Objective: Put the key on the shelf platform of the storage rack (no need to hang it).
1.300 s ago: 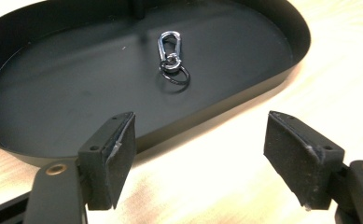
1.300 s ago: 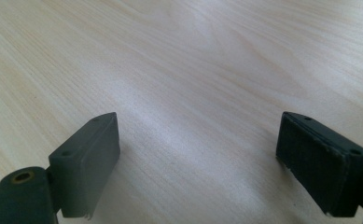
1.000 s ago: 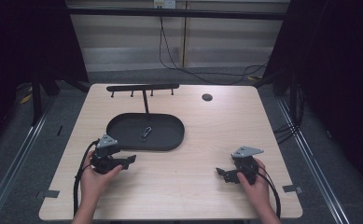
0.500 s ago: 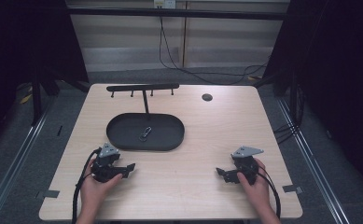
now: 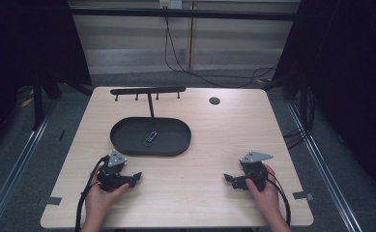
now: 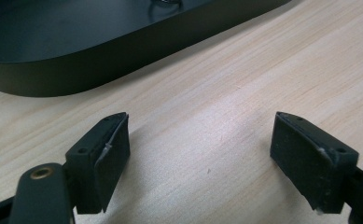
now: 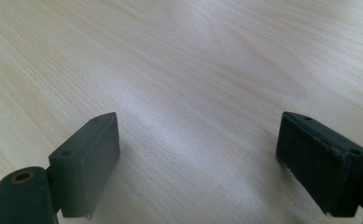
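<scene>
Overhead, the small metal clip point(image 5: 150, 139) lies in the black oval tray point(image 5: 127, 145), just beyond the left gripper point(image 5: 136, 176); the right gripper point(image 5: 228, 178) rests well apart, near right. Left gripper view: jaws have just been opening, wide and empty, tray wall point(image 6: 100, 60) ahead. Right gripper view: jaws wide, bare light wooden table point(image 7: 193, 70). Approach should clear the rim, then descend squarely.

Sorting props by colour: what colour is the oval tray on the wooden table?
Black, a matte oval tray; the high view shows it best.
</scene>
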Demonstrator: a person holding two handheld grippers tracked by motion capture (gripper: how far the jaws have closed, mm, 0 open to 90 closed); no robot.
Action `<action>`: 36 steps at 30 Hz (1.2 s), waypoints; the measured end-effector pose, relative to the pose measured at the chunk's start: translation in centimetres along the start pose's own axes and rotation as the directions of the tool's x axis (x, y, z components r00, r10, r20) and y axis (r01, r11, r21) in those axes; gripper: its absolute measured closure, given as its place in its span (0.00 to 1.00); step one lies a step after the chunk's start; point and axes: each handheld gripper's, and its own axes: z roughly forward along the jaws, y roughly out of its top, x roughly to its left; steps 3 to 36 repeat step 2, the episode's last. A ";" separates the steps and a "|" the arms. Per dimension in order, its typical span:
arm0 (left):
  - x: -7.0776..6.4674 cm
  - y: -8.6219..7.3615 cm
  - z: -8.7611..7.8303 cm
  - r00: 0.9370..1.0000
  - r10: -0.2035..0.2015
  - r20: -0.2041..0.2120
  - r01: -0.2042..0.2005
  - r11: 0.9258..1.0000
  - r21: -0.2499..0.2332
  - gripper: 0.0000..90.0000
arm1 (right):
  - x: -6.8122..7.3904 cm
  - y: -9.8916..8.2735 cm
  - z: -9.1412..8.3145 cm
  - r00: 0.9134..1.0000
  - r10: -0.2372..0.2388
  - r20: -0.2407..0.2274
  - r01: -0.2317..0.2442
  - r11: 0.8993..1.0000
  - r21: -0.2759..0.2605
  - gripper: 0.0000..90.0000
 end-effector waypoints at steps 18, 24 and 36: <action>0.0 0.0 0.0 1.000 0.001 -0.001 -0.001 1.000 -0.004 0.22 | 0.0 0.0 0.0 1.000 -0.002 0.000 0.002 1.000 -0.001 0.14; 0.0 0.0 0.0 1.000 0.001 -0.001 -0.001 1.000 -0.004 0.22 | 0.0 0.0 0.0 1.000 -0.002 0.000 0.002 1.000 -0.001 0.14; 0.0 0.0 0.0 1.000 0.001 -0.001 -0.001 1.000 -0.004 0.22 | 0.0 0.0 0.0 1.000 -0.002 0.000 0.002 1.000 -0.001 0.14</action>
